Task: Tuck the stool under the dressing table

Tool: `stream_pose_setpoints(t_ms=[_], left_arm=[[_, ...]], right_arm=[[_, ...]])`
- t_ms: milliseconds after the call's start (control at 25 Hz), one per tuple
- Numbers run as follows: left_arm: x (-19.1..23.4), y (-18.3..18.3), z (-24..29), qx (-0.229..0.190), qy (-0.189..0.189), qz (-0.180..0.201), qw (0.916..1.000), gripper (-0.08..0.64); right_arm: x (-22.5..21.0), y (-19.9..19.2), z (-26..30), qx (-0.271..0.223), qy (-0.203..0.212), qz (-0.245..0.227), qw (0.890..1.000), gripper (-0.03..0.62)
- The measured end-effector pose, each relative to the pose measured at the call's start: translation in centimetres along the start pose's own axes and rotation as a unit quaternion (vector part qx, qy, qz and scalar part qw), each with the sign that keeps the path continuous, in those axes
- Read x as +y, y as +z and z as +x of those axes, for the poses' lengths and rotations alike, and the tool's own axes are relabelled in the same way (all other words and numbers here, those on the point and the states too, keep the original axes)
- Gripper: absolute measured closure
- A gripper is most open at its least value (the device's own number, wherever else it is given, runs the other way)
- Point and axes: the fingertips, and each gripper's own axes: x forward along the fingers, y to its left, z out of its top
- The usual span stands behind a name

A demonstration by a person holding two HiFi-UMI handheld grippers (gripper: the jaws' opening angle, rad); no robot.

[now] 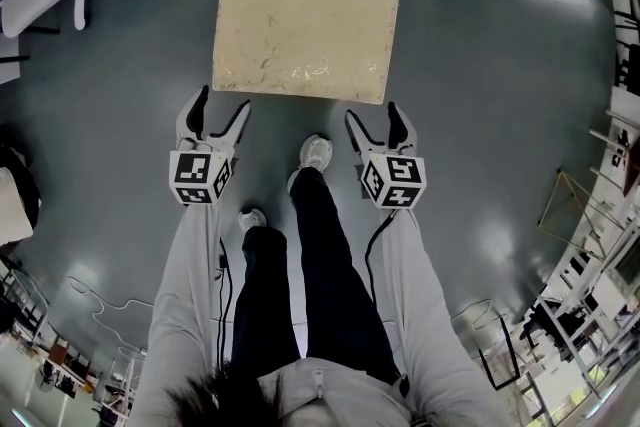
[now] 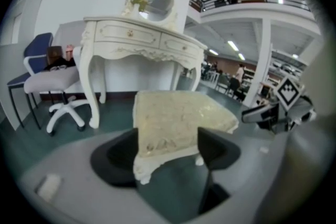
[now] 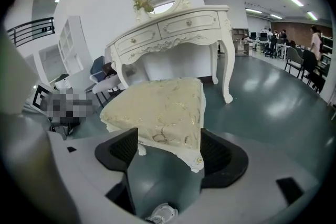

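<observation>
- Approaching the cream, rectangular, cushion-topped stool (image 1: 305, 35) is judged to be the step in hand; the stool is not yet tucked.
- The stool stands on the grey-green floor (image 1: 480, 95), in front of the white, carved dressing table with an oval mirror (image 3: 178, 29). It is still apart from the table's curved legs and not under the tabletop.
- Left tongs (image 1: 222, 100): jaws wide apart, at the stool's near left corner. The left gripper view shows that corner between the jaws, with no pad pressing on it.
- Right tongs (image 1: 372, 112): jaws wide apart, at the near right corner, likewise unclamped.
- Next move, as judged: seat each pair of tongs on its corner of the near edge, clamp or brace, then push the stool straight ahead between the table legs.
- Keep both sides moving evenly; an uneven push could skew the stool into a leg.
</observation>
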Motion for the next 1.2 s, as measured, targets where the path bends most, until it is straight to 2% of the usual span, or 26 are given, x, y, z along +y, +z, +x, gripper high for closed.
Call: stream_pose_setpoints(t_ms=[440, 800, 1200], left_arm=[[1.3, -1.6, 3.0, 0.023, 0.013, -0.004, 0.9996, 0.201], [1.3, -2.2, 4.1, 0.037, -0.007, -0.011, 0.9992, 0.202], [1.3, -2.3, 4.2, 0.052, 0.002, -0.002, 0.9987, 0.201]], right_arm=[[-1.3, -1.1, 3.3, 0.026, -0.002, -0.009, 1.000, 0.221], [-1.5, -1.0, 4.0, 0.030, 0.004, -0.010, 0.999, 0.230], [-1.4, -0.9, 4.2, 0.045, -0.003, -0.021, 0.999, 0.229]])
